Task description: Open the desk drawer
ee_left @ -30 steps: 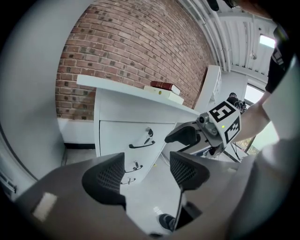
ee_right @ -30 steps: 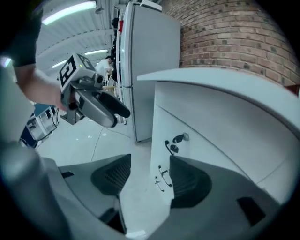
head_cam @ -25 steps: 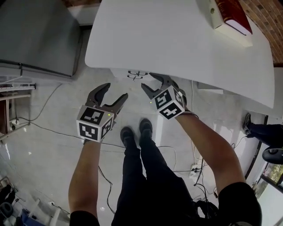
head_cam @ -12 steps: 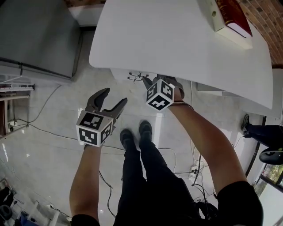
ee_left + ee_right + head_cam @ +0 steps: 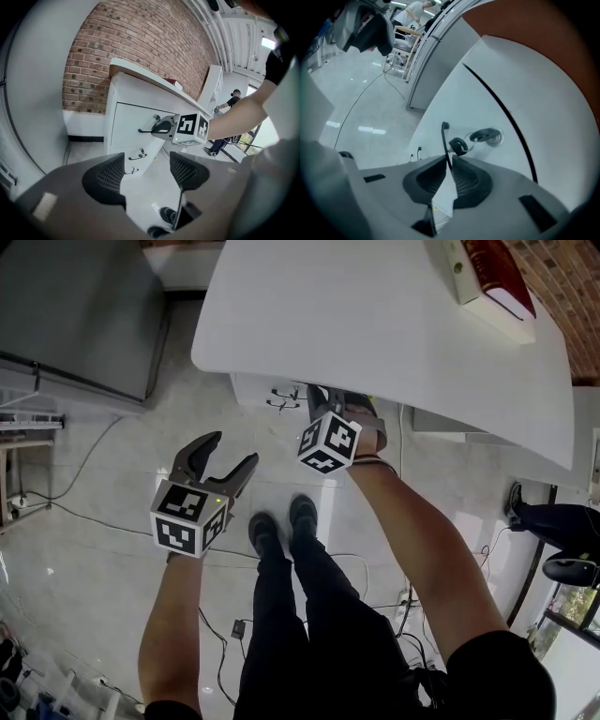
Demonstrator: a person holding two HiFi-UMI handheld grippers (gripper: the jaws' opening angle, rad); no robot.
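Note:
A white drawer unit [image 5: 131, 123] stands under the white desk [image 5: 375, 324]. Its top drawer has a thin black handle [image 5: 444, 140], with a key in the lock [image 5: 487, 137] beside it. My right gripper [image 5: 449, 172] is at that drawer [image 5: 322, 399], just under the desk's edge. Its jaws are closing, and their pads pinch the handle between them. In the left gripper view the right gripper [image 5: 163, 127] grips the handle [image 5: 146, 131]. Off to the left, my left gripper [image 5: 231, 452] hangs over the floor, open and empty [image 5: 146, 173].
Two lower drawers carry small black handles [image 5: 137, 157]. A red book on a white box [image 5: 492, 277] lies at the desk's far right. A grey cabinet [image 5: 75, 315] stands at the left. Cables [image 5: 94, 465] run over the floor near my shoes [image 5: 279, 521]. Another person's feet [image 5: 553, 521] show at the right.
The right gripper went forward under the desk edge, rolled, and its jaws came together round the top drawer's handle. The left gripper drifted a little down and left, still open.

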